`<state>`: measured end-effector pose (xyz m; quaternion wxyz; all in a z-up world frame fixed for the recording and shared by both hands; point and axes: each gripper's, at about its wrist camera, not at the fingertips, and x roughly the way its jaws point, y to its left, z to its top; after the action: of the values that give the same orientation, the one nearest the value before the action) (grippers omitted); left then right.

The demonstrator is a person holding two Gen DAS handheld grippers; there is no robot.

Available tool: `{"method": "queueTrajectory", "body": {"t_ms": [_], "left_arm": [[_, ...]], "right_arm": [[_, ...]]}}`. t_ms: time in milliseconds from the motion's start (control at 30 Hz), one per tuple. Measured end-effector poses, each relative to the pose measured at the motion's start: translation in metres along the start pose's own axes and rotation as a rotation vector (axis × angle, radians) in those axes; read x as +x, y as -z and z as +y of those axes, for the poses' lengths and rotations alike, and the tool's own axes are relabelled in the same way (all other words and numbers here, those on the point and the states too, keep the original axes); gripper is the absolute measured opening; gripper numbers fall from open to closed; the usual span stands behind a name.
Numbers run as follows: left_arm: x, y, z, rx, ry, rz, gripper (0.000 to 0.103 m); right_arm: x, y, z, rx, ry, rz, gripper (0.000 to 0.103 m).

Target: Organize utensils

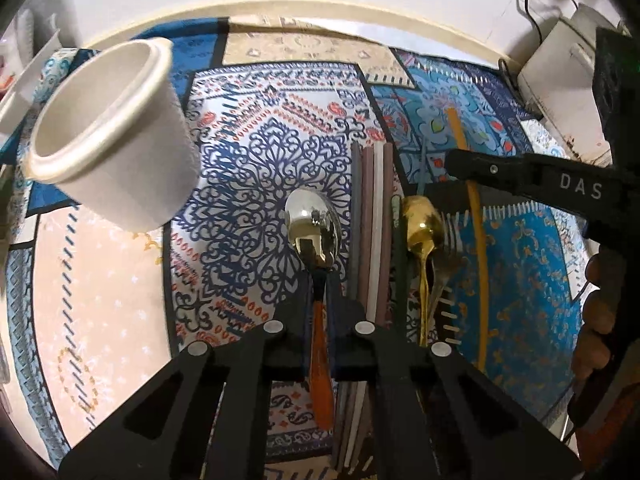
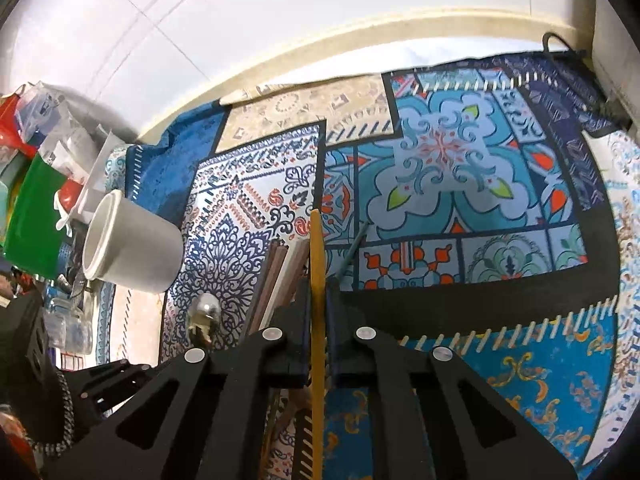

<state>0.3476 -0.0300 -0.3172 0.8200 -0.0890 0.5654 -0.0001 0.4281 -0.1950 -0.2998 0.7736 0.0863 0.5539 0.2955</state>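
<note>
left tongs (image 1: pixel 320 280): clenched on spoon (image 1: pixel 313 220), lifted over bench cloth (image 1: pixel 100 280)
right tongs (image 2: pixel 319 304): gripping yellow stick (image 2: pixel 317 248)
cup (image 1: pixel 116 132): upright, far left
step: pickup done; next likely carry both into cup, tip in

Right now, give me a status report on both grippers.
Left hand-held gripper shut on orange-handled spoon. Right hand-held gripper shut on yellow chopstick. White cup stands apart, nothing blocking it.

Glossy metal spoon (image 1: pixel 313 227); matt white cup (image 1: pixel 116 136); cloth mat (image 1: pixel 248 168).
</note>
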Motion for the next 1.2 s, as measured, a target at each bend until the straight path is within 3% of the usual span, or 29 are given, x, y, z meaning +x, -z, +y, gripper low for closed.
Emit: {"method": "queueTrajectory", "body": {"t_ms": [733,967,1033,1167,1200], "left_arm": [[-0.091,-0.001,0.002,-0.106,-0.001,-0.231,0.0],[-0.096,0.0,0.005,-0.104,-0.015,-0.222,0.0],[-0.087,-0.001,0.008,-0.109,-0.017,-0.182,0.004],[-0.063,-0.005,0.014,-0.119,-0.014,-0.112,0.027],[-0.057,-0.007,0.014,-0.118,-0.01,-0.102,0.029]], "right_arm": [[-0.075,0.002,0.027,-0.093,-0.004,-0.202,0.006],[-0.096,0.004,0.035,-0.125,-0.009,-0.25,0.006],[-0.1,0.004,0.036,-0.126,-0.013,-0.258,0.006],[-0.107,0.005,0.036,-0.125,-0.012,-0.273,0.006],[-0.109,0.005,0.035,-0.124,-0.011,-0.277,0.006]]}}
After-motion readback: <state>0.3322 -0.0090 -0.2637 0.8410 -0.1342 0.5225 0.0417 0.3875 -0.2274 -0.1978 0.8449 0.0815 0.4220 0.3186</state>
